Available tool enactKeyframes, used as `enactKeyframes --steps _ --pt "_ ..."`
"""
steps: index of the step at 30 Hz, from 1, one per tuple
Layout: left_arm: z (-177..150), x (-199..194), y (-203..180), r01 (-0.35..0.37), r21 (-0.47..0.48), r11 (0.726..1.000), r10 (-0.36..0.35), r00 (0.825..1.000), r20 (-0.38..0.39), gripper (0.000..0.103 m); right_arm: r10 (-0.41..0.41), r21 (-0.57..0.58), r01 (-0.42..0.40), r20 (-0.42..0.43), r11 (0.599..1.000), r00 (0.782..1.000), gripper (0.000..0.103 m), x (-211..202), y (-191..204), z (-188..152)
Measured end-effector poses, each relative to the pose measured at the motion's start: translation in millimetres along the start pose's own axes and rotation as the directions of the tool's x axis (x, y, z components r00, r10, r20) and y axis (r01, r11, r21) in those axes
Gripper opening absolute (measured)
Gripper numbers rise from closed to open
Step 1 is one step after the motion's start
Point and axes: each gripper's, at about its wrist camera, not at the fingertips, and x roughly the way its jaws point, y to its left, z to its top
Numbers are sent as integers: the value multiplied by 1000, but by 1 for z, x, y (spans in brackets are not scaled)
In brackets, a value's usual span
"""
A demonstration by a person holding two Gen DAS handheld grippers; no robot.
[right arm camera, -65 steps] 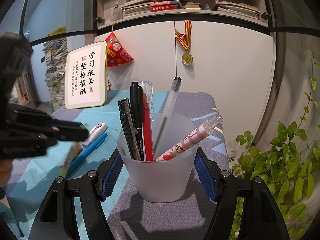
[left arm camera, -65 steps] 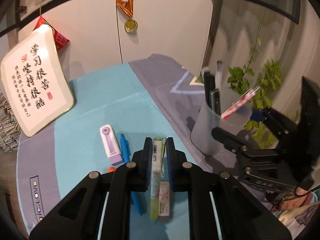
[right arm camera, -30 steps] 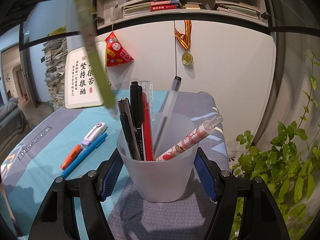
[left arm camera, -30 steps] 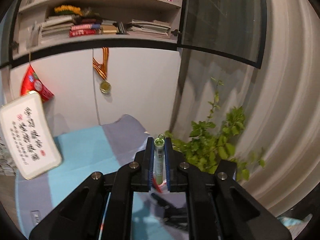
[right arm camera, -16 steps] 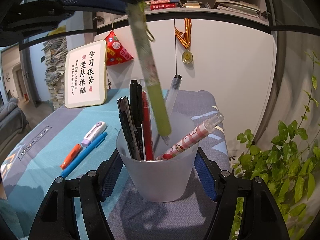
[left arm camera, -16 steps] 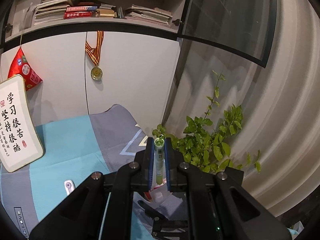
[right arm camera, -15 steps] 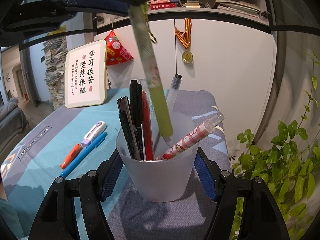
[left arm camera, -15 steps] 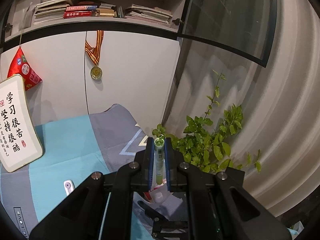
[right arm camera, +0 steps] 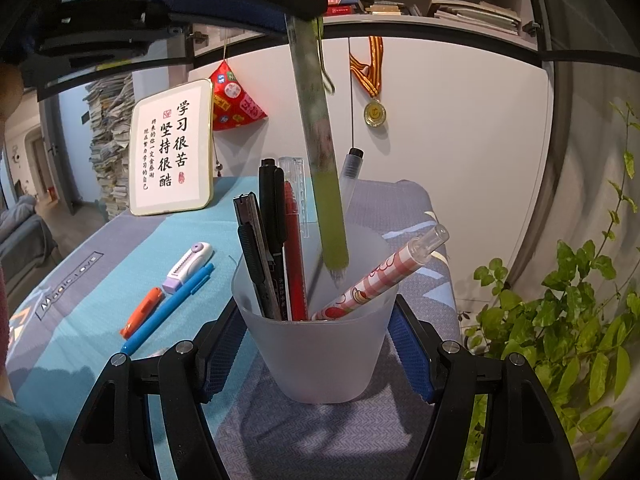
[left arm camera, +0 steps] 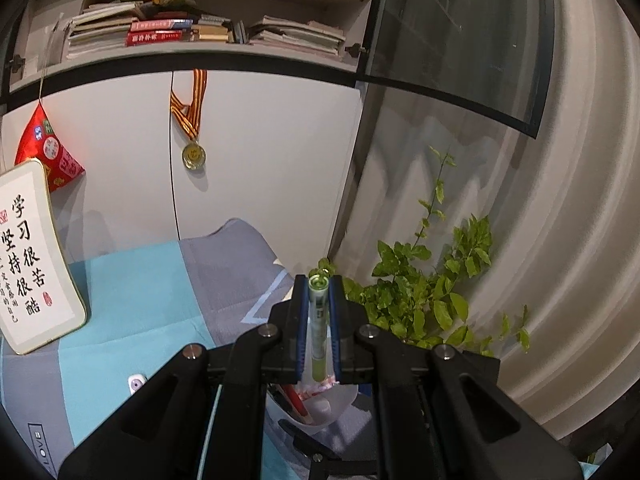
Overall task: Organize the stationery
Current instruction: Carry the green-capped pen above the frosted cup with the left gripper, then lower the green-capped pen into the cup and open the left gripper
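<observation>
A frosted plastic pen cup [right arm camera: 320,352] stands on the table with my right gripper [right arm camera: 318,344] shut on its sides. Several pens and a ruler stand in it. My left gripper [left arm camera: 319,292] is shut on a green pen [left arm camera: 318,332] and hangs above the cup [left arm camera: 320,404]. In the right wrist view the green pen [right arm camera: 326,200] points steeply down, its tip just inside the cup's rim. The left gripper's fingers [right arm camera: 236,4] show along the top of that view.
A blue pen [right arm camera: 168,312], an orange marker [right arm camera: 142,312] and a purple-and-white correction tape [right arm camera: 190,268] lie on the teal mat left of the cup. A framed calligraphy card [right arm camera: 172,160] leans at the back. A leafy plant [right arm camera: 560,320] stands to the right.
The left gripper carried the green pen up from the mat to above the cup and lowered its tip into the cup's mouth. The right gripper and cup stayed still.
</observation>
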Motion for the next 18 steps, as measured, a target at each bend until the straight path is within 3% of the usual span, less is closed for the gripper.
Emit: enactKeyframes --steps 4,9,18 --pt "-5 9 -5 -15 43 999 16 999 -28 8 0 0 0 0 1000 1000 71 1 0 1" --pt "-24 30 -2 -14 38 999 18 992 -126 8 0 0 0 0 1000 1000 71 1 0 1" --pt "-23 25 2 -5 17 1000 7 993 -119 8 0 1 0 -4 1000 1000 71 1 1 1"
